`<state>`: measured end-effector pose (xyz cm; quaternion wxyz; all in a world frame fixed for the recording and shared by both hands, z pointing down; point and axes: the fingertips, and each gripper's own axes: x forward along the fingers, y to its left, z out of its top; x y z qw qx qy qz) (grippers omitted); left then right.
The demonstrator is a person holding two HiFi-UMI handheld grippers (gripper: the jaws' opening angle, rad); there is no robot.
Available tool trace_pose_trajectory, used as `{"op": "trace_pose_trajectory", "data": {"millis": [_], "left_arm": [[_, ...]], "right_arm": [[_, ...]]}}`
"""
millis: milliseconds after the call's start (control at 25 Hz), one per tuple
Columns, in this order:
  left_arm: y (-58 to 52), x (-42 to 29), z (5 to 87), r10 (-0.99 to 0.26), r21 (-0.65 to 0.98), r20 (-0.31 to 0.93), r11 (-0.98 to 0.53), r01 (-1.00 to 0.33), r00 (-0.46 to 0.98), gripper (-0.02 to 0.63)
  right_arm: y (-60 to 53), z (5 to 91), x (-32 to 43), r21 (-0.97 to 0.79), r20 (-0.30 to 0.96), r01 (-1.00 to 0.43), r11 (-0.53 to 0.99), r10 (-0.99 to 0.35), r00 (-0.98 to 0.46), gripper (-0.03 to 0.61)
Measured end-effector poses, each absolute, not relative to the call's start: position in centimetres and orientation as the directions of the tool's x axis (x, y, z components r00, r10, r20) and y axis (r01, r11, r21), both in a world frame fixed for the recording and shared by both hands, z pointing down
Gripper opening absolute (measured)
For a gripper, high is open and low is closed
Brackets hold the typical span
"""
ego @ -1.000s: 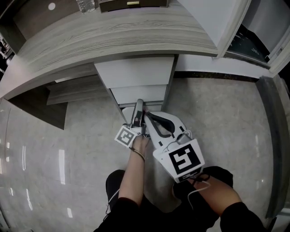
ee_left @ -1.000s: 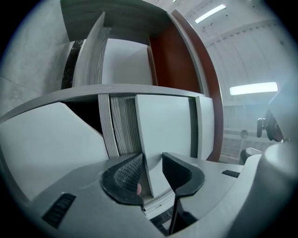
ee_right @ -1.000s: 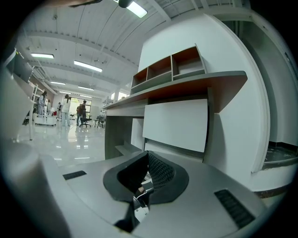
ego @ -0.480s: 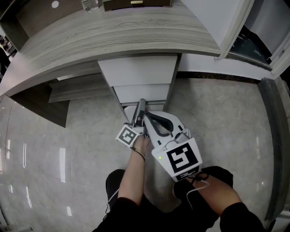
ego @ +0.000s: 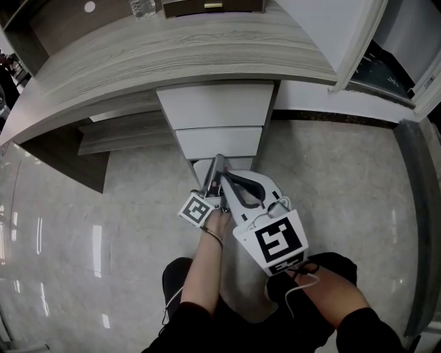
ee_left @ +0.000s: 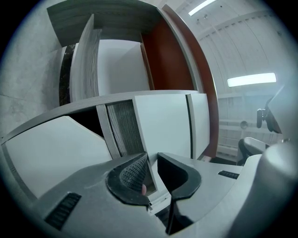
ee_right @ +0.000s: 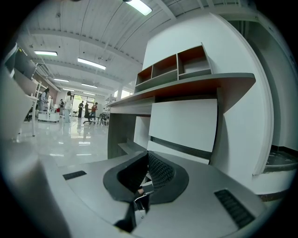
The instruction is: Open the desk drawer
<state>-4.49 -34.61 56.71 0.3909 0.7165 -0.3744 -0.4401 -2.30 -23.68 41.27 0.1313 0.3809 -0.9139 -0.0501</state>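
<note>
A white drawer unit hangs under the wood-grain desk (ego: 172, 48), with a top drawer (ego: 217, 107), a middle drawer (ego: 220, 141) and a bottom drawer (ego: 241, 163). My left gripper (ego: 218, 163) points up at the bottom drawer's front. In the left gripper view its jaws (ee_left: 152, 160) are closing, and a white panel edge (ee_left: 152, 179) runs down between the pads. My right gripper (ego: 226, 180) lies just beside it, right of the left one, shut with nothing in it (ee_right: 148, 158). The drawers all look pushed in.
A low shelf (ego: 124, 138) sits under the desk to the left of the drawers. A glass (ego: 143, 7) and a dark box (ego: 210, 5) stand on the desk top. A white cabinet door (ego: 358, 41) stands open at the right. Glossy floor lies all round.
The left gripper's tip sits slightly nearer the bottom drawer's front. The head view has shifted, so the desk shows lower in the frame. The right gripper has stayed put.
</note>
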Motion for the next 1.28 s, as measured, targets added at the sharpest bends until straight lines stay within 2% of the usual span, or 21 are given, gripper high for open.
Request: {"op": "trace_pose_trajectory", "data": {"millis": [520,1280], "left_arm": [[-31.3,-4.6,57.3,-0.876,0.888,-0.329,-0.414,-0.201,0.352,0.067],[-28.2,-4.7,57.4,-0.88,0.883,-0.306,-0.405,-0.238,0.363,0.051]], "right_arm": [[-22.4,41.4,-2.7,0.155,0.204,-0.699,0.699,-0.715,-0.669,0.006],[-20.8,41.2,-2.9,0.228,0.208,-0.67,0.707,-0.708,-0.675,0.006]]}}
